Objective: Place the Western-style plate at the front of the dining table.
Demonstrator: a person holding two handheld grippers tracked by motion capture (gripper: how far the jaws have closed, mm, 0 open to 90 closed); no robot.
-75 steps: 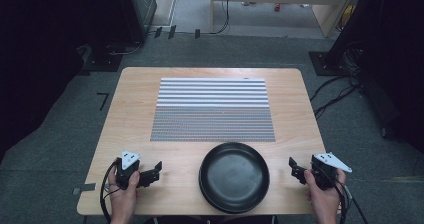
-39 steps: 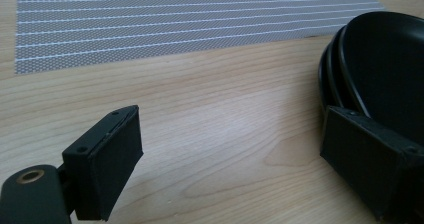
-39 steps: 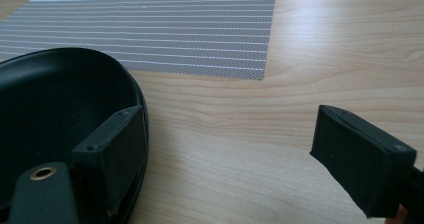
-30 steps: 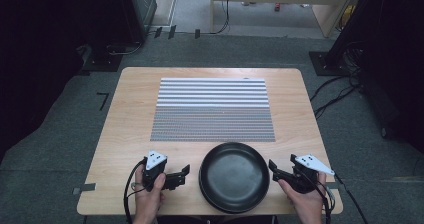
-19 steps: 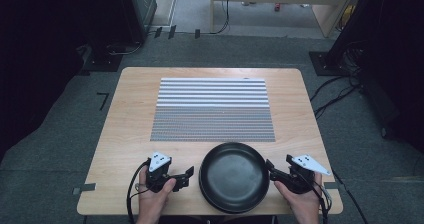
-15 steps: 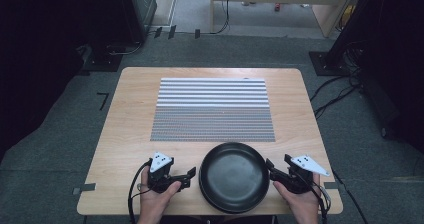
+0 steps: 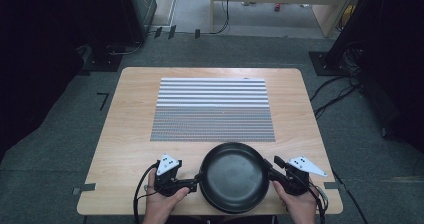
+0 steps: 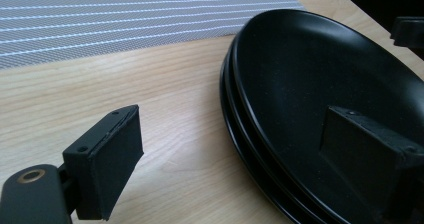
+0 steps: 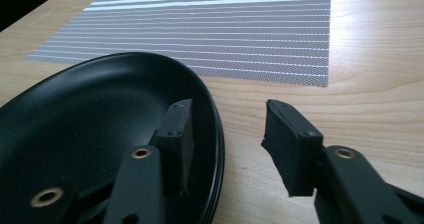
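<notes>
On the pale wood-grain table [image 7: 125, 134], the left gripper [image 7: 192, 181] gapes wide astride the rim of smooth, round, stacked black plates [image 7: 233, 176] at the near edge; the right gripper [image 7: 270, 166] gapes likewise. Beyond lies a striped woven mat [image 7: 212, 109]. No writing is legible.

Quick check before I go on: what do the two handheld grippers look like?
Both are black. The left gripper and right gripper each carry a grey three-cornered plate with dark dots on top, and a black cable trails back. Their jaws are flat black rectangular blocks on arms with brass-coloured rivets.

The right claw [image 9: 227, 134] straddles the black plates' [image 9: 95, 129] rim, jaws apart.
</notes>
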